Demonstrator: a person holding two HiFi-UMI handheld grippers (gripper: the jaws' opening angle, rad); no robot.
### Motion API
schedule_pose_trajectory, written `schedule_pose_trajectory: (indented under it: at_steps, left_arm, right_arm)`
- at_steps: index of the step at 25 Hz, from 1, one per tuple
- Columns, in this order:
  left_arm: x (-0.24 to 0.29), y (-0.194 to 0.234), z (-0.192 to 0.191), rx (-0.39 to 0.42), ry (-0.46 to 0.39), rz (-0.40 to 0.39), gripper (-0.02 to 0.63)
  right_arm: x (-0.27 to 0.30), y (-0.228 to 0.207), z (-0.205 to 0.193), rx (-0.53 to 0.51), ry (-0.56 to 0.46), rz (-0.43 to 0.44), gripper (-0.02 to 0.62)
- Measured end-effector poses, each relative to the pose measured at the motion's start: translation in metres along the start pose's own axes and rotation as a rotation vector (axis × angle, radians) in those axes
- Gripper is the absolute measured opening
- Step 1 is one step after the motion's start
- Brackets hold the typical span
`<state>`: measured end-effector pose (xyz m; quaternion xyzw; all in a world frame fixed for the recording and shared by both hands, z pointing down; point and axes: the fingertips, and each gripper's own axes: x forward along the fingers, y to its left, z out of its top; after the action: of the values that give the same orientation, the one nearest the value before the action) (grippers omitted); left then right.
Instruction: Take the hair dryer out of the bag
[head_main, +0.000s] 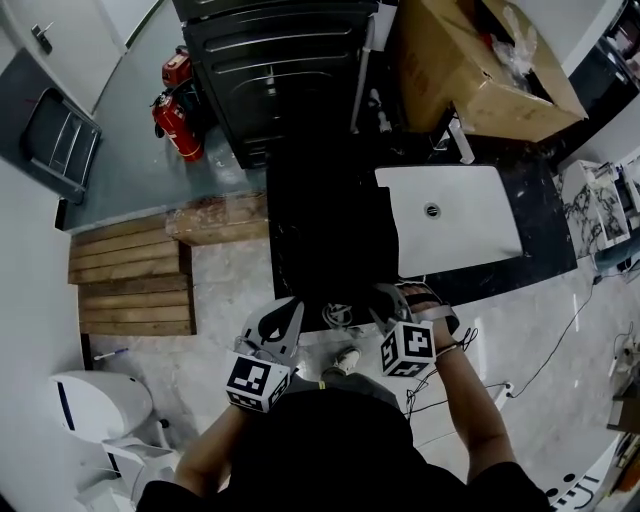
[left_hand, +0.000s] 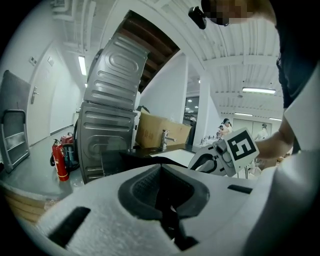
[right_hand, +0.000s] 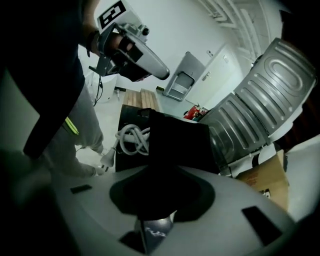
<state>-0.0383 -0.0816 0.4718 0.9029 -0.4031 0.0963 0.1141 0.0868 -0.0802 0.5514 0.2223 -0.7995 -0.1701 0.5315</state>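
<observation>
Bench before me, bag at its near edge

The bag (right_hand: 180, 145) lies on the left half of the bench (head_main: 545, 235), reaching its near edge, with the sink (head_main: 450, 215) set into the right half. A coiled cord (head_main: 338, 316) lies at that near edge, between my left gripper (head_main: 290, 308) and my right gripper (head_main: 392, 295), each on the bag's edge. A cardboard box (head_main: 480, 60) stands at the far right corner and an appliance (head_main: 280, 70) behind the far left. On the floor left of the bench lie wooden pallets (head_main: 130, 275), with fire extinguishers (head_main: 178, 120) beyond them.
</observation>
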Motion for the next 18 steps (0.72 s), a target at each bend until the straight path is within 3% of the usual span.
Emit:
schedule_pose_trajectory:
  at_steps: [2,9,18]
  left_arm:
    - [0.002,-0.003,-0.003,-0.008,0.004,0.006,0.02]
    - [0.018,-0.018,-0.009,0.009,0.016,0.004,0.021]
    - [0.065,-0.061,-0.016,0.016,0.045,-0.055,0.021]
  right_arm:
    - [-0.004,-0.014,-0.001,0.005,-0.016,-0.033,0.032]
    - [-0.023,-0.059,0.018,0.285,-0.147,-0.059,0.026]
    - [-0.045,-0.1,0.047,0.376,-0.27,-0.166,0.026]
